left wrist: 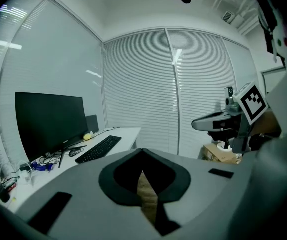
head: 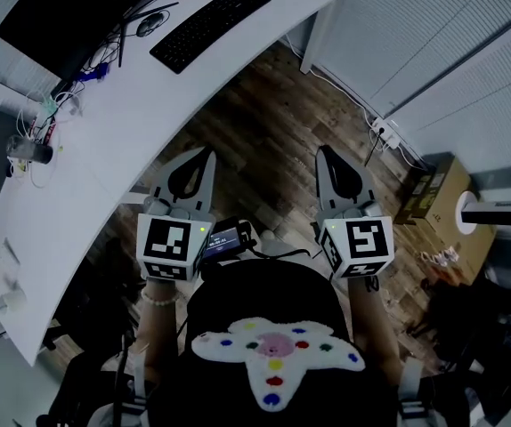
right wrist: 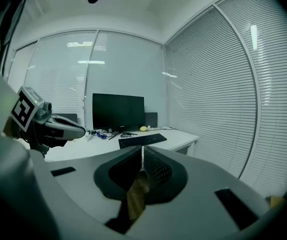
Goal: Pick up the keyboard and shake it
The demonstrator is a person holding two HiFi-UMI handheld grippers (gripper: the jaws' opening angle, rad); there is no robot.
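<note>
On the left, curved white table (head: 104, 149) with tangled cables (head: 51, 114), flat black monitor (head: 60, 12) and slim black keyboard (head: 209, 25) lying flat near its far end, well apart from both grippers. Nearer, over dark wood-plank floor (head: 255, 114), left gripper (head: 208, 154) and right gripper (head: 321, 154), jaws pressed together, gripping nothing. At right, slatted blinds (head: 433, 43) and brown cardboard box (head: 426, 194).

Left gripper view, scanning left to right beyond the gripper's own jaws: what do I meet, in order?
Monitor → keyboard → right gripper.
</note>
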